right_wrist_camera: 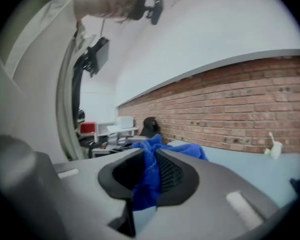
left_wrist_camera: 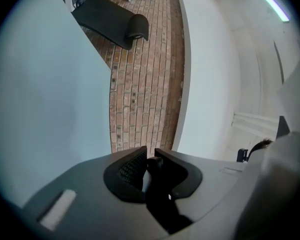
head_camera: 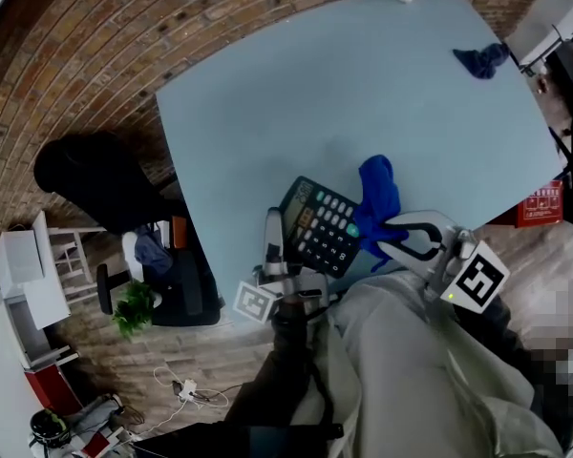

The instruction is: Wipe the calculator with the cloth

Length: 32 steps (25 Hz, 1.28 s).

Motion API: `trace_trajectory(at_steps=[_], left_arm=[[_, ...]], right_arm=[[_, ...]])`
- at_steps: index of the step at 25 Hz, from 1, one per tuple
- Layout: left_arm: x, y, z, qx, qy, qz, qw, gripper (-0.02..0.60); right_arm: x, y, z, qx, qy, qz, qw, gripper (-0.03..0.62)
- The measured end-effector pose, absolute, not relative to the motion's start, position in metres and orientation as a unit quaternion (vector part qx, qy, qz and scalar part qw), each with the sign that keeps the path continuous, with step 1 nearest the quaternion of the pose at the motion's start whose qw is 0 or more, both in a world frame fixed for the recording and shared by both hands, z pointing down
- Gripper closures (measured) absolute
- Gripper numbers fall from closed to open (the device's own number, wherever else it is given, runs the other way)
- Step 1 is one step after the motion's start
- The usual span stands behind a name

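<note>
At the near edge of the tabletop [head_camera: 267,113], the calculator [head_camera: 320,225] tilts keys-up, its left edge pinched in the narrow left tongs [head_camera: 275,237]. The cloth [head_camera: 377,194] (a blue bunch clamped in the right tongs [head_camera: 388,235]) hangs just right of it, touching the keys; a leftward sweep looks enough.

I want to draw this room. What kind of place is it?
Probably an office: there is a big table, a calculator on it, and a desk chair beside it.
</note>
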State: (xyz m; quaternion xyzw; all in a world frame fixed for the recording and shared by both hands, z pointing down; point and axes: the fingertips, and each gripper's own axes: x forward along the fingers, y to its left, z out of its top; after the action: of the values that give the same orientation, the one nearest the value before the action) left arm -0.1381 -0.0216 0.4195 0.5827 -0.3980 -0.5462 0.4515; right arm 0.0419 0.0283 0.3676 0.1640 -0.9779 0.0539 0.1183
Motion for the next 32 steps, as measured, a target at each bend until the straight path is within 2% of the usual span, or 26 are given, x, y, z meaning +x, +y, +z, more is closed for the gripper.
trace_trajectory(at_steps=[3, 7, 12, 18, 22, 27, 30, 32], left_arm=[[-0.135, -0.019, 0.415, 0.574, -0.377, -0.568, 0.454, 0.532], [-0.123, -0.022, 0.409, 0.572, -0.356, -0.58, 0.459, 0.537], [-0.114, -0.025, 0.399, 0.58, -0.324, -0.586, 0.464, 0.535], [-0.098, -0.022, 0.374, 0.631, -0.29, -0.566, 0.444, 0.537], [-0.087, -0.019, 0.365, 0.648, -0.266, -0.558, 0.445, 0.537], [-0.074, -0.017, 0.366, 0.647, -0.235, -0.557, 0.465, 0.537], [-0.051, -0.014, 0.364, 0.687, -0.225, -0.507, 0.469, 0.537], [-0.041, -0.012, 0.366, 0.712, -0.221, -0.475, 0.468, 0.537]], right_arm=[[0.06, -0.014, 0.365, 0.229, -0.961, 0.157, 0.001, 0.523], [0.034, 0.017, 0.376, 0.107, -0.942, 0.299, -0.106, 0.528], [-0.004, 0.061, 0.377, -0.027, -0.938, 0.326, -0.119, 0.528], [0.033, -0.011, 0.372, 0.017, -0.9, 0.369, -0.232, 0.528], [0.046, -0.039, 0.364, 0.009, -0.882, 0.38, -0.278, 0.528], [0.022, -0.041, 0.371, -0.053, -0.859, 0.425, -0.28, 0.528], [0.01, -0.041, 0.379, -0.06, -0.856, 0.437, -0.271, 0.528], [0.016, -0.05, 0.376, -0.058, -0.847, 0.44, -0.292, 0.528]])
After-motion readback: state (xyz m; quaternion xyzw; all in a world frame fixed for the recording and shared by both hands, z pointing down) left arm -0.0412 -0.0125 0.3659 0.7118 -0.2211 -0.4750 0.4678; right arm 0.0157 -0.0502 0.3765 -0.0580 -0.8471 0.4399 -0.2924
